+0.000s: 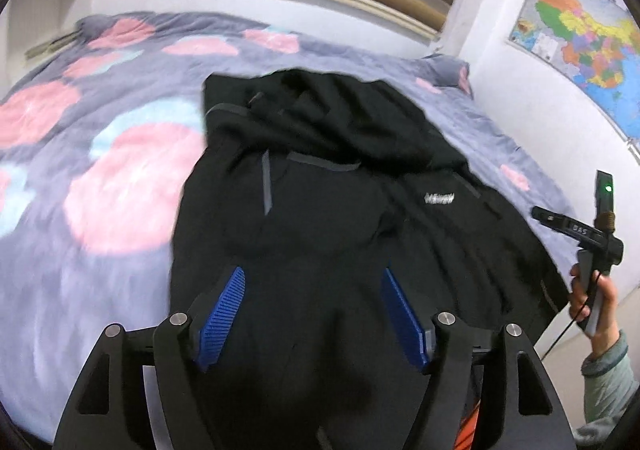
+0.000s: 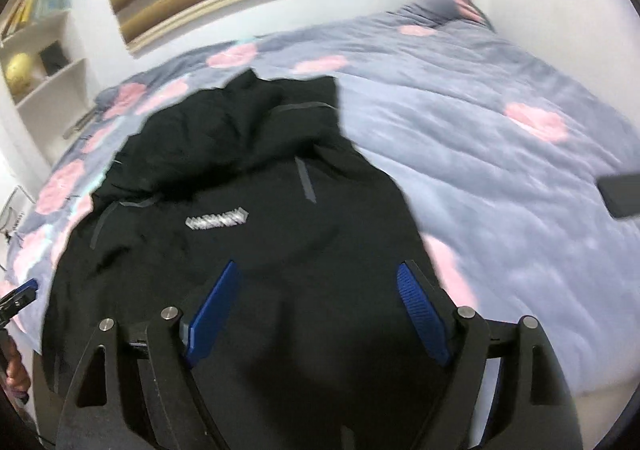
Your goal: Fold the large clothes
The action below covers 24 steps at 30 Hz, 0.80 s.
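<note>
A large black jacket (image 1: 320,178) with grey zip strips and a white chest logo lies crumpled on the bed; it also shows in the right wrist view (image 2: 240,186). Its hood end is bunched at the far side. My left gripper (image 1: 314,284) is open, hovering over the jacket's near part with nothing between its blue pads. My right gripper (image 2: 318,282) is open too, over the jacket's near hem, empty. The right gripper also shows at the right edge of the left wrist view (image 1: 588,234), held in a hand.
The bed (image 2: 500,170) has a grey-blue quilt with pink and light blue blotches. A dark flat object (image 2: 622,194) lies on the quilt at right. A shelf unit (image 2: 36,62) stands at left, and a map (image 1: 580,46) hangs on the right wall.
</note>
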### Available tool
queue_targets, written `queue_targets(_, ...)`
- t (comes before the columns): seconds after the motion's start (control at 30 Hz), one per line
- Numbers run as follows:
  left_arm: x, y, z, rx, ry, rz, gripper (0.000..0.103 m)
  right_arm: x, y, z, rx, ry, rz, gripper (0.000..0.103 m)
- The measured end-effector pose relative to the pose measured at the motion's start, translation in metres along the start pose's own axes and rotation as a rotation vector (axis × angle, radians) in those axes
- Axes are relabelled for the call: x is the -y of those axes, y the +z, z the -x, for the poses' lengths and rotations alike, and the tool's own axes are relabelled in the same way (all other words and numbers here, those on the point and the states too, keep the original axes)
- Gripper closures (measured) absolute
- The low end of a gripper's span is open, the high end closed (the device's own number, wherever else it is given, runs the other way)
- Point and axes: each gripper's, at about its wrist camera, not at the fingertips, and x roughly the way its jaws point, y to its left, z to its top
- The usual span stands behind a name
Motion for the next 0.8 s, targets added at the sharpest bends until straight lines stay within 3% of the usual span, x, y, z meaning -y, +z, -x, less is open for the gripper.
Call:
queue_targets(0.23,-0.037,-0.048,0.011,-0.038,0.063,0.124,0.03,0.05,-0.04,0.002,-0.057,-0.054,-0.071,0.019)
queue_targets(0.33,-0.05,-0.063,0.008,-0.063,0.052,0.192,0.03,0.063,-0.051,-0.003,-0.09,-0.044,-0.091,0.019)
queue_targets(0.63,-0.064,-0.083,0.007,-0.05,0.04,0.263,0.03,0.065,-0.066,-0.007,-0.11,0.005,-0.088,0.02)
queue_targets(0.73,-0.065,-0.085,0.004,-0.069,0.019,0.269,0.03,0.06,-0.068,-0.001,-0.121,0.042,-0.078,0.036)
queue_targets(0.8,-0.064,-0.086,0.004,-0.084,-0.014,0.266,0.03,0.057,-0.072,0.005,-0.142,0.063,-0.075,0.038)
